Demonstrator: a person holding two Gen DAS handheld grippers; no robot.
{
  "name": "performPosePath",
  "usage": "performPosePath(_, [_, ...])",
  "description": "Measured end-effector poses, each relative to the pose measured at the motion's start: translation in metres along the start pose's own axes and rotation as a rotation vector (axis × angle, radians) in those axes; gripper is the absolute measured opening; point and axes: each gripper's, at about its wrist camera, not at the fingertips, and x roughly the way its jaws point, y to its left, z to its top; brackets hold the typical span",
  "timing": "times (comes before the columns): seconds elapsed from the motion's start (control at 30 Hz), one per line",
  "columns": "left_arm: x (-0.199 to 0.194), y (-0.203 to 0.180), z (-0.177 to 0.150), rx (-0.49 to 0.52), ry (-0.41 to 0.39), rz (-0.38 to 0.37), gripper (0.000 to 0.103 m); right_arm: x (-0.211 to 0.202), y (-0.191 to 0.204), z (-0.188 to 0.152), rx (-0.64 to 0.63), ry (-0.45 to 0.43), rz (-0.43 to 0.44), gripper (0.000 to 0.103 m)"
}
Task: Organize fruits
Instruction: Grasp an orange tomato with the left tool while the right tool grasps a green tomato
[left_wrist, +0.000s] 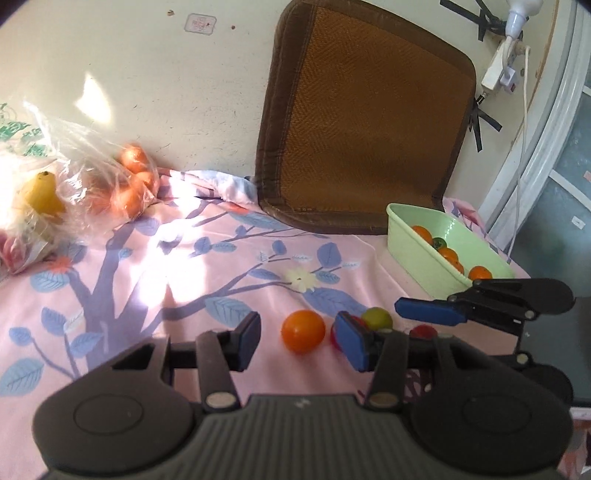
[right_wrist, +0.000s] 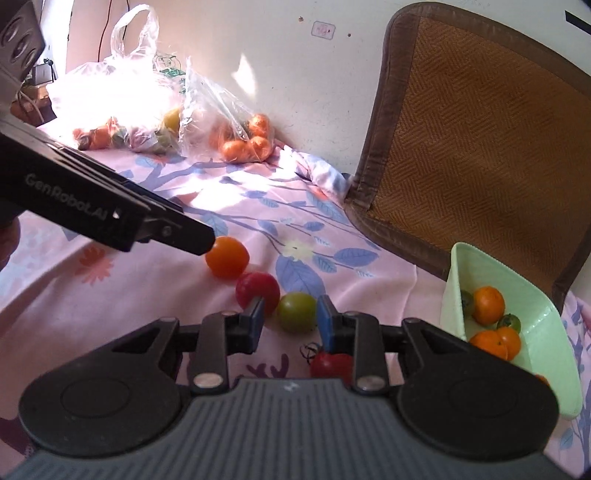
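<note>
Loose small fruits lie on the pink floral cloth (left_wrist: 155, 280): an orange one (left_wrist: 303, 331) (right_wrist: 226, 257), a red one (right_wrist: 258, 289), a green one (left_wrist: 376, 318) (right_wrist: 297, 312) and a second red one (right_wrist: 331, 363) under my right gripper. My left gripper (left_wrist: 301, 341) is open, its jaws either side of the orange fruit. My right gripper (right_wrist: 290, 319) is open, its jaws either side of the green fruit; it also shows from the side in the left wrist view (left_wrist: 428, 312). A light green tub (left_wrist: 443, 254) (right_wrist: 535, 332) at the right holds several orange and green fruits.
Clear plastic bags of oranges (right_wrist: 243, 138) and other fruit (left_wrist: 40, 192) (right_wrist: 122, 107) lie at the back left against the wall. A brown woven cushion (left_wrist: 369, 122) (right_wrist: 480, 140) leans on the wall behind the tub. A power strip (left_wrist: 496, 70) hangs at the upper right.
</note>
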Motion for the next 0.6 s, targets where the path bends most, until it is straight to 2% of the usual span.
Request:
performPosePath(0.13, [0.015, -0.003, 0.003, 0.003, 0.012, -0.009, 0.046, 0.003, -0.006, 0.003, 0.0, 0.03, -0.01, 0.034])
performPosePath(0.3, [0.026, 0.005, -0.004, -0.03, 0.032, -0.025, 0.036, 0.005, -0.008, 0.0, -0.016, 0.042, 0.003, 0.034])
performPosePath(0.37, [0.023, 0.004, -0.006, -0.022, 0.024, -0.026, 0.031, 0.009, -0.007, 0.002, -0.016, 0.042, 0.014, 0.034])
performPosePath(0.5, [0.019, -0.003, -0.009, 0.022, 0.008, 0.006, 0.03, 0.017, -0.007, 0.004, -0.025, 0.036, 0.007, 0.034])
performPosePath(0.6, [0.013, -0.006, -0.011, 0.022, 0.004, 0.017, 0.03, 0.022, -0.013, 0.004, 0.007, 0.045, 0.041, 0.026])
